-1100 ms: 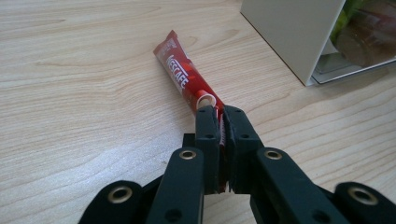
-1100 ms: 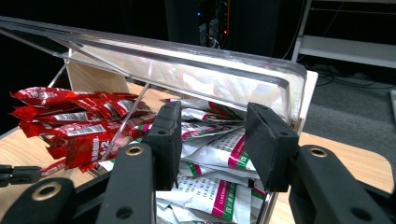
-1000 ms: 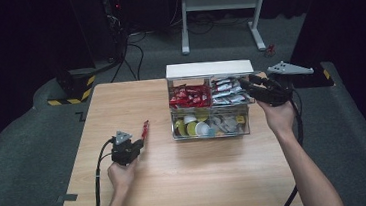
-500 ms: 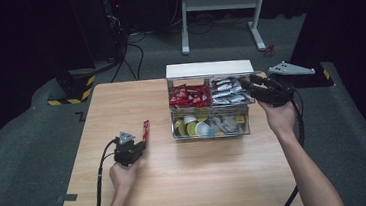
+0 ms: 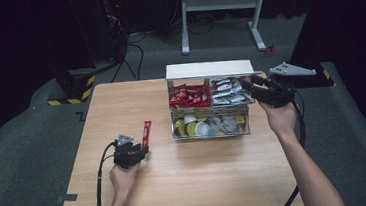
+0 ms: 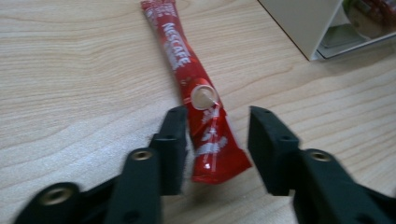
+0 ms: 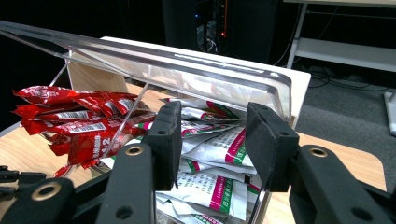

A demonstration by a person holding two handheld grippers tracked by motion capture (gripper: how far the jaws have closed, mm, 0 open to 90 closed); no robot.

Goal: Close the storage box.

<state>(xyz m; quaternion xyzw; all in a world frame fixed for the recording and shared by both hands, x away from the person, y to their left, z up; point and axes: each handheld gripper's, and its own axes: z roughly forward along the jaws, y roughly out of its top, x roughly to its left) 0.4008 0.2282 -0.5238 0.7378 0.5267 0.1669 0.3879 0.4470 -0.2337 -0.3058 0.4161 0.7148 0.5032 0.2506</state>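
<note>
A red Nescafe stick (image 5: 146, 132) (image 6: 201, 98) lies flat on the wooden table (image 5: 193, 182). Its near end sits between the jaws of my left gripper (image 5: 143, 149) (image 6: 217, 135), which have just been opening; the pads stand off the stick, the left one close to it. My right gripper (image 5: 247, 83) (image 7: 214, 135) is at the top right corner of the clear organizer box (image 5: 243, 128). Its jaws stand apart over the white sachets (image 7: 219, 154), just under the raised clear lid (image 7: 187, 70). Nothing shows pressed between them.
The organizer holds red sticks (image 5: 188, 96) (image 7: 70, 116) at top left, white sachets (image 5: 228, 93) at top right and round capsules (image 5: 195, 128) below. Its white corner (image 6: 299, 23) is near the stick's far end. A white frame (image 5: 222, 1) stands on the floor behind.
My left gripper's jaws have parted from the red stick, which now lies loose on the table. The right hand and the lid have not moved.
</note>
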